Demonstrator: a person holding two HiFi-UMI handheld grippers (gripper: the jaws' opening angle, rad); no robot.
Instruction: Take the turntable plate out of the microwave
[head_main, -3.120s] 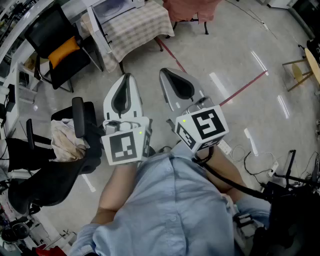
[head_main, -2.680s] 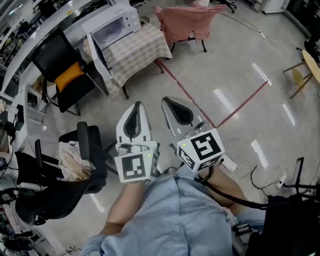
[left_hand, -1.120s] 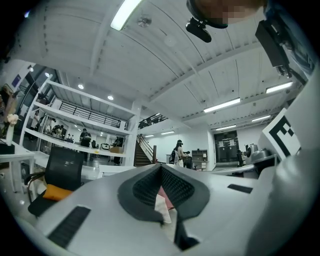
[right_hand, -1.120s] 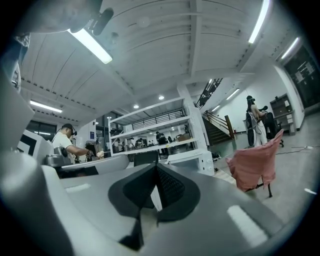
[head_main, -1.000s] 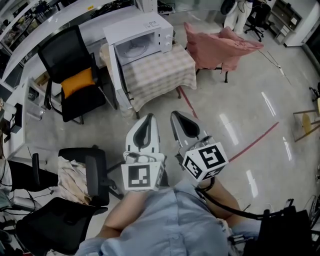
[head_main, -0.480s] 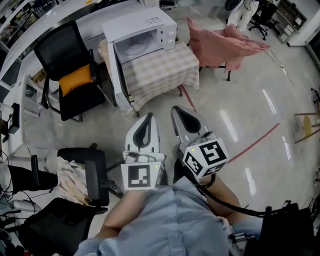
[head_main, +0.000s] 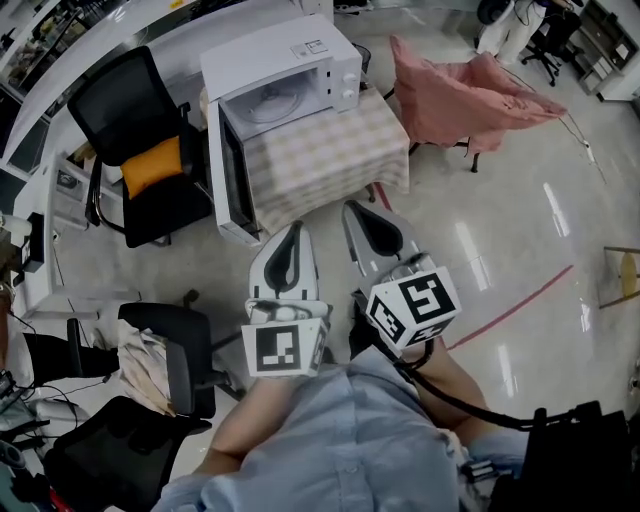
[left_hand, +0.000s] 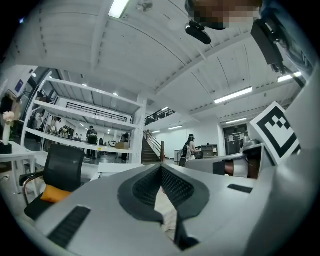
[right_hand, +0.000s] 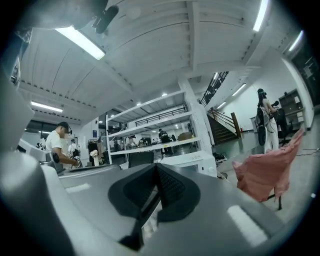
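Observation:
A white microwave (head_main: 285, 70) stands on a table with a checked cloth (head_main: 330, 155). Its door (head_main: 228, 180) hangs open toward the left. The glass turntable plate (head_main: 272, 98) lies inside the cavity. Both grippers point level at the table from a short way off, over the floor. My left gripper (head_main: 292, 234) is shut and holds nothing; its tips (left_hand: 161, 166) meet in the left gripper view. My right gripper (head_main: 366, 214) is also shut and empty, and the microwave (right_hand: 191, 159) shows just beyond its tips (right_hand: 156, 166).
A black chair with an orange cushion (head_main: 140, 135) stands left of the microwave. A chair draped in pink cloth (head_main: 470, 90) is to the right. A black office chair (head_main: 160, 350) is near my left side. A red tape line (head_main: 510, 310) crosses the floor.
The microwave and its table have come nearer to both grippers and sit lower in the head view. Both grippers have stayed shut and side by side.

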